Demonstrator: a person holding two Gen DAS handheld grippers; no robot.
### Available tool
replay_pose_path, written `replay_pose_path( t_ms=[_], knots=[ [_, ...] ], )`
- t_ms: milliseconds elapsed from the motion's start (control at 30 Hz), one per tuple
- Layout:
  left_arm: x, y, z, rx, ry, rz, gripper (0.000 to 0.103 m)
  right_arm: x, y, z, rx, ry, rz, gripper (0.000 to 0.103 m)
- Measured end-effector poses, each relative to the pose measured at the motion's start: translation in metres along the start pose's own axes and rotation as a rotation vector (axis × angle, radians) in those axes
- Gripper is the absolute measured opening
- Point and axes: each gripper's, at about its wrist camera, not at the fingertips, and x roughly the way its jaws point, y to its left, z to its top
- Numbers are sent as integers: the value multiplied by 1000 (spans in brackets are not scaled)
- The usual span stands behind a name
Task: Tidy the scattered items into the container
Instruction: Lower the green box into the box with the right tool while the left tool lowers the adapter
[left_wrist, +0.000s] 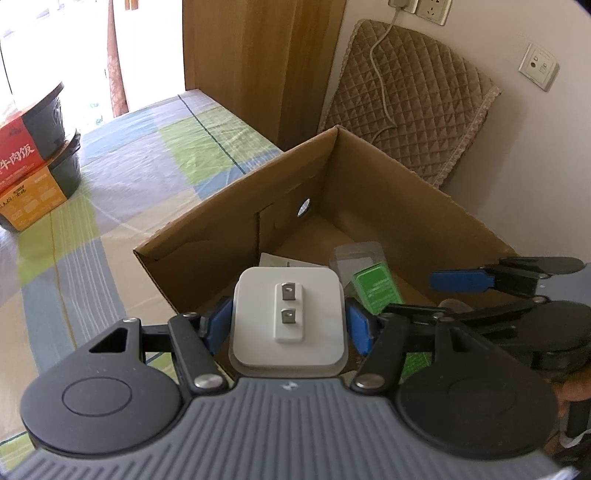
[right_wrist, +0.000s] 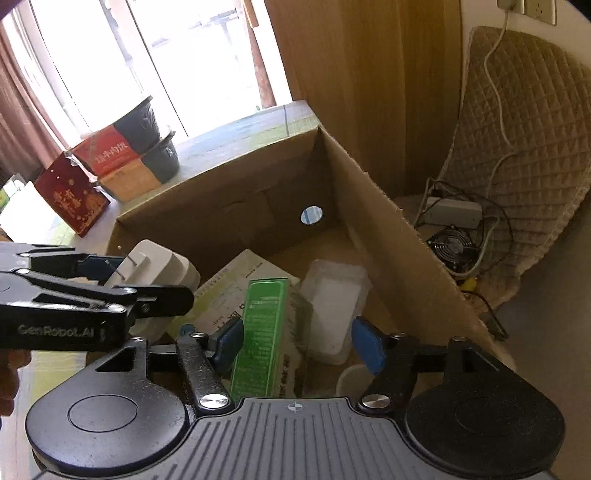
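White plastic charger: a square plug block (left_wrist: 289, 317) with rounded corners and two flat metal prongs on a raised strip, prongs facing up toward the left wrist camera.
Left tongs: the left tongs (left_wrist: 290, 325) are closed on the charger, blue pads pressed against its two opposite sides; seen side-on in the right wrist view (right_wrist: 147, 273), the block is tilted, its prongs pointing up and to the left.
Charger position: held above the near corner of the cardboard box (left_wrist: 229, 221), not touching the contents.
Right tongs: the right tongs (right_wrist: 297, 341) stand wide apart with nothing between the blue pads, low over the box's open top, just right of the left tongs.
Cardboard box: brown corrugated, open-topped, a round hole (right_wrist: 311, 215) in its far wall, standing on the counter (left_wrist: 110, 177), which is covered in a green, blue and grey checked cloth.
Inside the box: a green carton (right_wrist: 264, 332) directly ahead of the right tongs, lying on printed paper (right_wrist: 229, 291); a clear plastic blister shell (right_wrist: 334, 306) just right of the carton; a pale round object beneath the right pad, too hidden to identify.
Beyond the left tongs: stacked red-and-orange food tubs (left_wrist: 33, 162) well off to the left on the counter.
Right of the box: a quilted beige cushion (left_wrist: 410, 103) leaning against the wall.
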Motion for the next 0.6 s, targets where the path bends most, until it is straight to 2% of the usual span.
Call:
replay_pose_path(
  t_ms=[167,600],
  knots=[
    [3,-4,-1,12,8,-4,60,-6,3,-6,-44,64,-48,71],
    [14,-16,6,72,27,17,60,-12,4,-17,-91,88,-69,71]
  ],
)
